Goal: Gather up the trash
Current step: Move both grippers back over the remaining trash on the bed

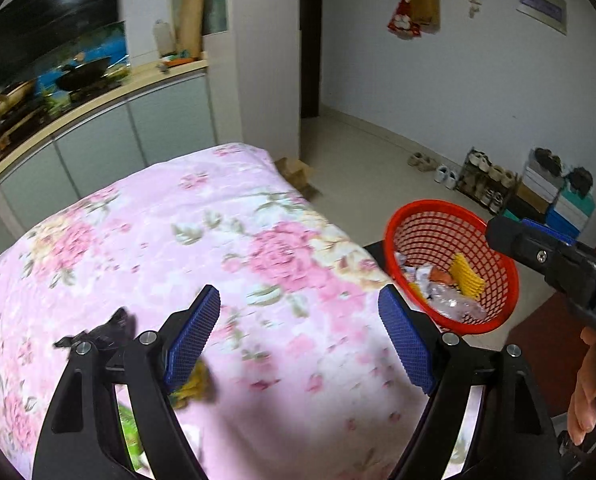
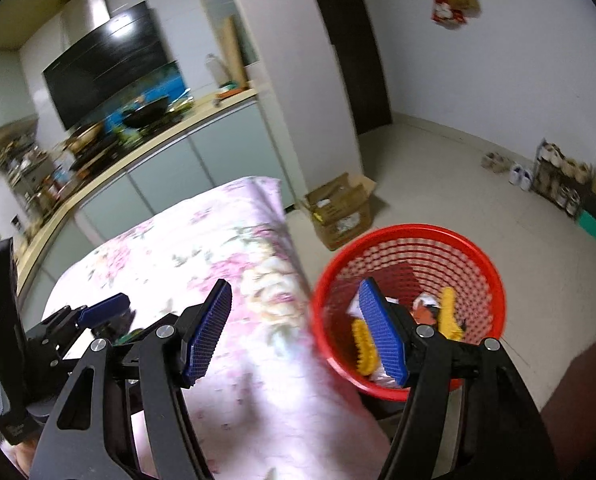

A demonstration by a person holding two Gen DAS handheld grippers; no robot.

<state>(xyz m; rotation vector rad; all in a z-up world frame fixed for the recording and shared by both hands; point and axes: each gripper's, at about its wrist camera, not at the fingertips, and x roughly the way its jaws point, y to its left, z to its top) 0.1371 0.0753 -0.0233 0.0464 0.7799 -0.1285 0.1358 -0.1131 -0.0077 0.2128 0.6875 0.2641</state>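
A red mesh basket [image 1: 494, 248] stands off the table's right edge and holds yellow foam netting [image 1: 468, 278], crumpled wrappers and clear plastic; it also shows in the right wrist view [image 2: 482, 264]. My left gripper [image 1: 300, 334] is open and empty above the floral tablecloth [image 1: 225, 240]. By its left finger lie a black wrapper [image 1: 105, 330], a yellow scrap [image 1: 195, 388] and a green wrapper [image 1: 129, 432]. My right gripper [image 2: 298, 332] is open and empty, over the table edge next to the basket. The left gripper [image 2: 101, 312] shows at the left of the right wrist view.
A kitchen counter [image 1: 97, 108] with a wok and stove runs behind the table. An open cardboard box [image 2: 342, 208] sits on the floor beyond the table. A shoe rack [image 1: 486, 180] and boxes line the far wall.
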